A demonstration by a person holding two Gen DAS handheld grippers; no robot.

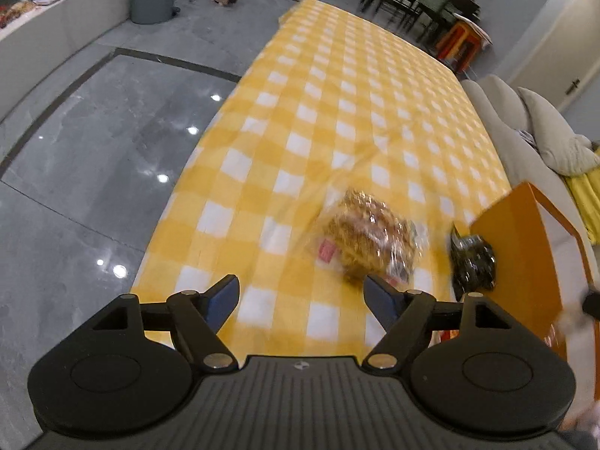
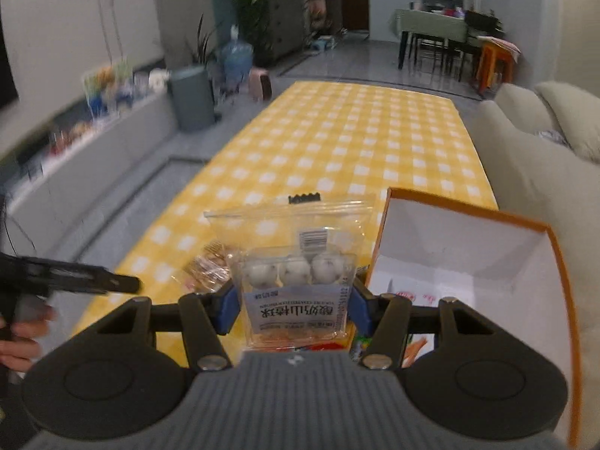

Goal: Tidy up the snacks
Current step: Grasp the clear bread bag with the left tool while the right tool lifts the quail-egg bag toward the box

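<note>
Right gripper clamps a clear snack packet upright, long axis vertical, zip edge topmost, print inverted, beside the orange box. Left gripper gapes empty above the tablecloth, near a golden snack bag lying flat.

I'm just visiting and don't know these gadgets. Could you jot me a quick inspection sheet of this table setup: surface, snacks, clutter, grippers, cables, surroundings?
Surface: table under a yellow checked cloth, mostly bare.
Job's things: orange box, open, white inside, at the table's right edge, some packets already in it; clear snack bag of white balls; golden snack bag lying on the cloth.
Clutter: nothing seen.
Grippers: right gripper shut on the clear bag, beside the box; left gripper open, nothing between its fingers, golden bag just ahead.
Cables: nothing seen.
Surroundings: sofa to the right, grey bin, dining table at the back, glossy tiled floor.
</note>
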